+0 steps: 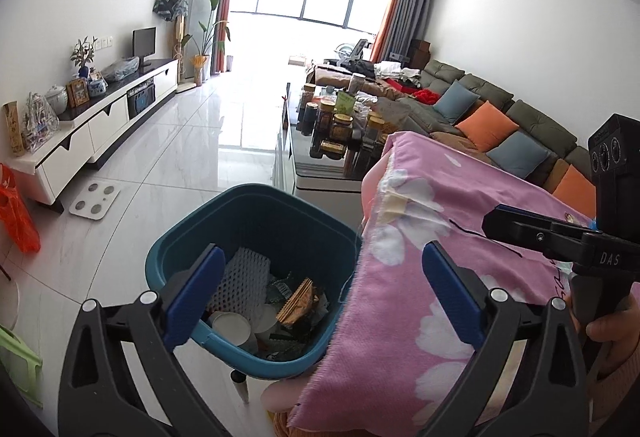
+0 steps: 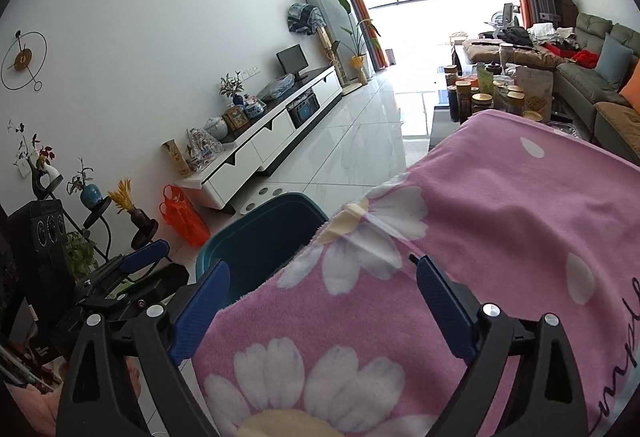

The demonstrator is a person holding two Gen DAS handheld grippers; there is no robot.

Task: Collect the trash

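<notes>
A teal trash bin (image 1: 224,211) stands on the floor beside a surface draped with a pink flowered blanket (image 1: 432,237). Inside the bin lie white foam netting (image 1: 240,279), a paper cup (image 1: 231,329) and snack wrappers (image 1: 298,301). My left gripper (image 1: 324,301) is open and empty, held over the bin and the blanket's edge. My right gripper (image 2: 322,311) is open and empty above the blanket (image 2: 480,237); the bin (image 2: 256,237) shows to its left. The right gripper also appears at the right edge of the left wrist view (image 1: 560,237).
A white TV cabinet (image 1: 100,125) runs along the left wall, with a bathroom scale (image 1: 95,200) and an orange plastic bag (image 1: 18,213) on the floor near it. A coffee table with jars (image 1: 340,125) and a sofa with cushions (image 1: 500,125) lie beyond.
</notes>
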